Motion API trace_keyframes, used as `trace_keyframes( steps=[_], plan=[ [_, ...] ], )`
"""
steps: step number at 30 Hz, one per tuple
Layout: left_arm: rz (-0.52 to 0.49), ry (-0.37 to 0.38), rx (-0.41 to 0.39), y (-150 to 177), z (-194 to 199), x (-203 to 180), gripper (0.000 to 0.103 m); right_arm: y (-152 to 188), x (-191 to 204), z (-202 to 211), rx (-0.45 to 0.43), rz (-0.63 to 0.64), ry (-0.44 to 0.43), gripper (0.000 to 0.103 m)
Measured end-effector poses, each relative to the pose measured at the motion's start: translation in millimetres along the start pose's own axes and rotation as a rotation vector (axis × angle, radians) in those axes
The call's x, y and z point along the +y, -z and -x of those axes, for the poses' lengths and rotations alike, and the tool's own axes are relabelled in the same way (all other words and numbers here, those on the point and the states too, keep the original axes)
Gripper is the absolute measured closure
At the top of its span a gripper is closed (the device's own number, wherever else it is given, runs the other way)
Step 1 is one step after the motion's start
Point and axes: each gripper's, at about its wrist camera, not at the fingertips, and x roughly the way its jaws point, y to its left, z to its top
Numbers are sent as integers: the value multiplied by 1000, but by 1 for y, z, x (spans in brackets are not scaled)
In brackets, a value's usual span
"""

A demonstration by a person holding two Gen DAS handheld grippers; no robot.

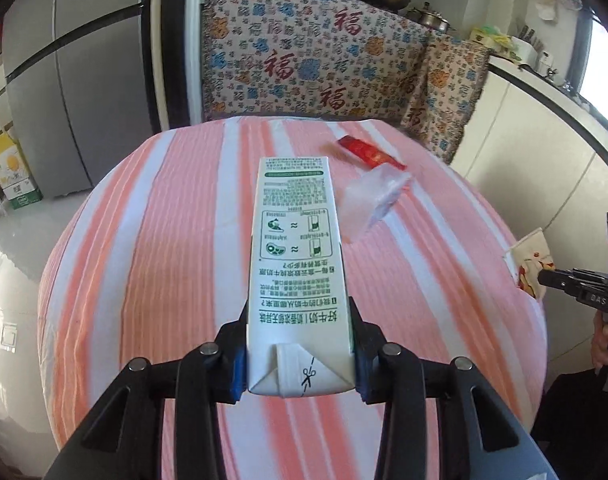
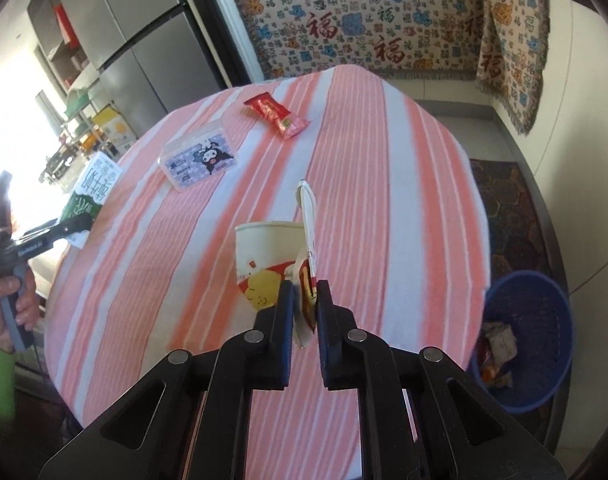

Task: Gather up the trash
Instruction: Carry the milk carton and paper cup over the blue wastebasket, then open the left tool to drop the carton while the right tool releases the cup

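The left gripper [image 1: 300, 354] is clamped on a milk carton [image 1: 294, 260], pads squeezing both sides of its folded end, so the carton sticks straight out ahead of the fingers over the pink-and-white striped table [image 1: 164, 240]. Past the carton's far end and a bit to the right sits a clear plastic box [image 1: 373, 200], pretty blurred in this view, and just beyond that a red wrapper [image 1: 367, 152]. Way off to the right edge the other gripper [image 1: 575, 288] shows up with a bit of paper cup [image 1: 529, 264] at its tip. Over on the right wrist view, the right gripper [image 2: 304, 300] is closed on a squashed paper cup [image 2: 270, 258], pinching its flattened side so the cup points away from the fingers with the open rim on the far end. Ahead and to the left of it lies the plastic box [image 2: 200, 158], the one with a cartoon sticker, and farther ahead the red wrapper [image 2: 276, 116] rests flat on the table [image 2: 383, 200]. Far left, the left gripper [image 2: 70, 228] holds the carton [image 2: 92, 188] up at the table's edge. Down on the floor to the right of the right gripper sits a blue bin [image 2: 543, 300] with some trash [image 2: 497, 352] already in it, well below table level.
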Motion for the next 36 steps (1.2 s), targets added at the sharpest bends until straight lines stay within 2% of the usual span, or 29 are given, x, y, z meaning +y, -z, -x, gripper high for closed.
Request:
trace_keyframes(
  steps=[5,9,13,19,23,28,32,34,35,36],
  plan=[
    [-107,161,-14,-16,7,-96,63,9,-73,43,-53,-115,93,94],
    [-182,314,12,-30,-14,-182,63,24,-142,71,-56,-228,196,94],
    [-267,403,52,-37,-47,-272,63,29,-197,82,-35,-271,302,94],
    [-338,464,155,-40,-117,-384,63,26,-263,78,4,-337,368,94],
    [-357,490,225,-33,-162,-427,63,36,-295,67,33,-365,392,94],
    [-360,478,286,-28,-216,-453,63,48,-325,51,69,-416,377,93],
    [-376,461,318,-26,-257,-464,62,51,-333,40,91,-390,377,93],
    [-386,462,330,-21,-273,-469,59,54,-339,35,99,-402,369,86],
    [-388,454,342,-17,-279,-474,54,56,-342,33,104,-413,357,79],
    [-387,435,356,-15,-289,-475,47,57,-344,33,108,-421,351,67]
  ],
)
